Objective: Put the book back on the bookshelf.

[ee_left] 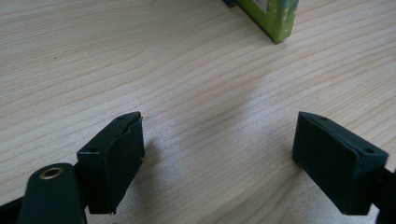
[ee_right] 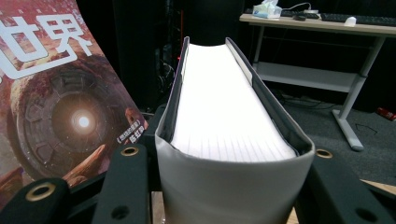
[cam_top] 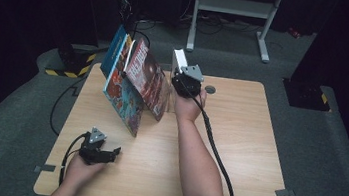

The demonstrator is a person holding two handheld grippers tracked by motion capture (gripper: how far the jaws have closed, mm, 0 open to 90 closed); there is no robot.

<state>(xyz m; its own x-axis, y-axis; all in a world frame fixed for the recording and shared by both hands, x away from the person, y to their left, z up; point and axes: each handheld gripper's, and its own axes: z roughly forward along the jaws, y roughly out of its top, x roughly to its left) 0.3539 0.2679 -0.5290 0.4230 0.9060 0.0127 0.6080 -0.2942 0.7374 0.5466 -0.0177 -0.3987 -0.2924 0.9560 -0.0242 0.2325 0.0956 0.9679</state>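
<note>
Two books (cam_top: 134, 80) already lean in the row at the table's (cam_top: 236, 151) far edge, and your right gripper (cam_top: 181, 73) clamps the grey-covered third book (ee_right: 224, 140) upright beside them, unreleased, while your left gripper (ee_left: 217, 158) rests wide open, empty.

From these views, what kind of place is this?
Probably a lab or office set up for recording: a bare wooden table on grey carpet with dark surroundings, a desk behind with a keyboard, and cables on the floor.
</note>
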